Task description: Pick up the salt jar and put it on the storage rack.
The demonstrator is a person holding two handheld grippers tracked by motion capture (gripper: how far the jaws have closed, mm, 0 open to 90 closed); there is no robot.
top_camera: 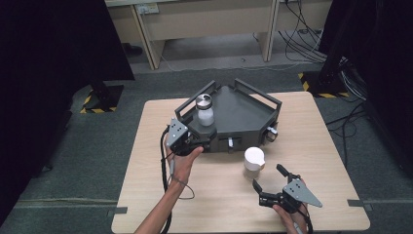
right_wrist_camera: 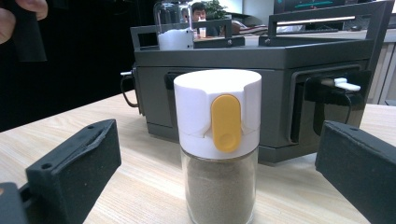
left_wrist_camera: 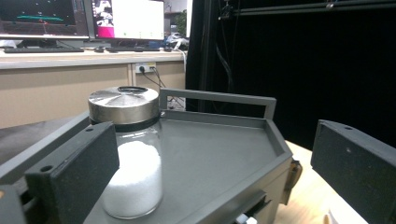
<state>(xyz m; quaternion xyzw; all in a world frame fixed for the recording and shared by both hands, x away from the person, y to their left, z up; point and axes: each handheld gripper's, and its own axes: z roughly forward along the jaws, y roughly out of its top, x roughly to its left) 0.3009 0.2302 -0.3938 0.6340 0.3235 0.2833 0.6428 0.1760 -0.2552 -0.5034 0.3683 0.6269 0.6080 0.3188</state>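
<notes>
Both grippers are wide open, holding nothing; bring the right gripper point(top_camera: 267, 183) straight around the white-capped glass spice jar point(right_wrist_camera: 218, 144), squeezing gently below the cap

Cables point(top_camera: 304, 34) (loose) beyond wooden table point(top_camera: 146, 195)

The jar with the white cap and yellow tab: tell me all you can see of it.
The white-capped jar is a clear glass cylinder filled nearly to the cap with fine tan powder. Its white plastic cap carries a yellow oval tab, facing the right gripper. It stands upright on the wooden table, just in front of the grey tray, apart from it. The right gripper is open, its jaws on either side, not touching it.
</notes>
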